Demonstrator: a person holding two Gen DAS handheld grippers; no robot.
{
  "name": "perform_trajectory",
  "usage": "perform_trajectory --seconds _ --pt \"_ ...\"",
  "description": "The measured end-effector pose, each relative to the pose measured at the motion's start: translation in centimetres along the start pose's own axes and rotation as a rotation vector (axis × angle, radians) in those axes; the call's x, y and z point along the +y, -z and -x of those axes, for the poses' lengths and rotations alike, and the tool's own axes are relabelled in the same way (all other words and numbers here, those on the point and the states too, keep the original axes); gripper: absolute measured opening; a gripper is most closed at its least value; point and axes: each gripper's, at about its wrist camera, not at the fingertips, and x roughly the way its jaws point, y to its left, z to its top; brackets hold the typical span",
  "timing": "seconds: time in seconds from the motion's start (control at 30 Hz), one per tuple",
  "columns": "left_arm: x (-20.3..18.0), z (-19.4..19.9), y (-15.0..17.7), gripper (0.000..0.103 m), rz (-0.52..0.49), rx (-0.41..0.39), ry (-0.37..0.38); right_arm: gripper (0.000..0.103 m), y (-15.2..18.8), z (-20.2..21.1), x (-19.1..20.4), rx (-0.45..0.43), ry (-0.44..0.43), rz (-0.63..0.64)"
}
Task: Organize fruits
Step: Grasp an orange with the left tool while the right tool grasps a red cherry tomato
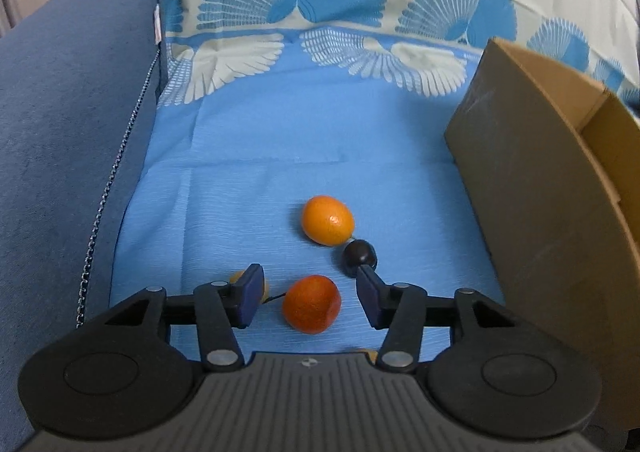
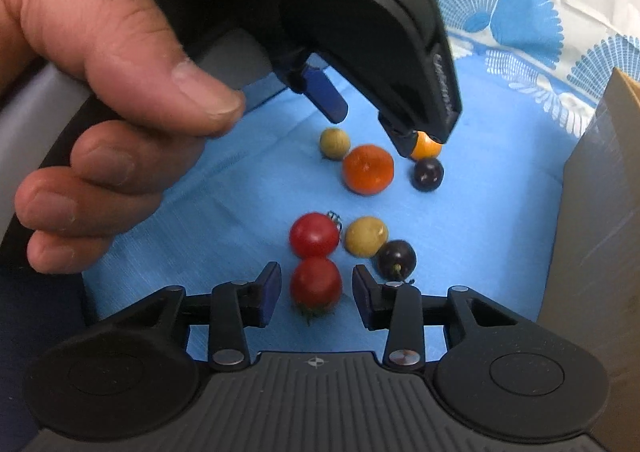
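My left gripper (image 1: 310, 294) is open, its blue pads either side of a red-orange fruit (image 1: 311, 304) on the blue cloth. Beyond lie an orange fruit (image 1: 328, 219) and a dark round fruit (image 1: 359, 256); a yellowish fruit (image 1: 240, 276) peeks behind the left pad. My right gripper (image 2: 314, 294) is open around a red tomato (image 2: 316, 286). Ahead lie a second tomato (image 2: 314, 234), a yellow-green fruit (image 2: 365, 236), a dark fruit (image 2: 396, 259), the red-orange fruit (image 2: 368, 168), another dark fruit (image 2: 428, 173), an olive fruit (image 2: 334, 142) and the orange (image 2: 426, 145), partly hidden by the left gripper (image 2: 360, 119).
A cardboard box (image 1: 552, 179) stands at the right, its wall also in the right wrist view (image 2: 600, 211). A blue sofa arm (image 1: 60, 151) lies at the left. A patterned blue-and-white cloth (image 1: 340, 11) rises behind. A hand (image 2: 100, 91) holds the left gripper.
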Motion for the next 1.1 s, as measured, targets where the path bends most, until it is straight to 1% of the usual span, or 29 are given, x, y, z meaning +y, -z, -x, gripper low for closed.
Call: perform_trajectory --seconds 0.27,0.4,0.5,0.57,0.63,0.67,0.77,0.97,1.1 --pt "-1.0 -1.9 0.4 0.056 -0.052 0.041 -0.008 0.041 0.2 -1.0 0.1 0.027 0.015 0.016" --pt "-1.9 -2.6 0.8 0.056 -0.109 0.063 -0.036 0.037 0.3 -1.1 0.2 0.031 0.01 0.017" --pt "-2.2 -3.0 1.0 0.056 -0.127 0.071 -0.049 0.035 0.3 -1.2 0.3 0.033 0.014 0.024" --pt "-2.1 -3.1 1.0 0.053 -0.131 0.073 -0.057 0.031 0.1 -1.7 0.2 0.035 0.014 0.026" --pt "-2.0 -3.1 0.9 0.047 -0.131 0.072 -0.067 0.03 0.1 -1.8 0.3 0.033 0.015 0.03" --pt "-1.9 -3.1 0.9 0.042 -0.128 0.07 -0.072 0.03 0.1 -1.6 0.3 0.031 0.019 0.037" --pt "-1.6 -2.7 0.9 0.041 -0.113 0.062 -0.055 0.03 0.2 -1.3 0.5 0.014 0.03 0.048" --pt "-1.9 -1.2 0.9 0.04 -0.106 0.004 -0.012 0.03 0.7 0.3 1.2 -0.011 0.069 0.056" --pt "-2.0 -1.1 0.9 0.04 -0.104 0.014 -0.002 0.03 1.3 0.8 1.4 0.008 0.094 0.063"
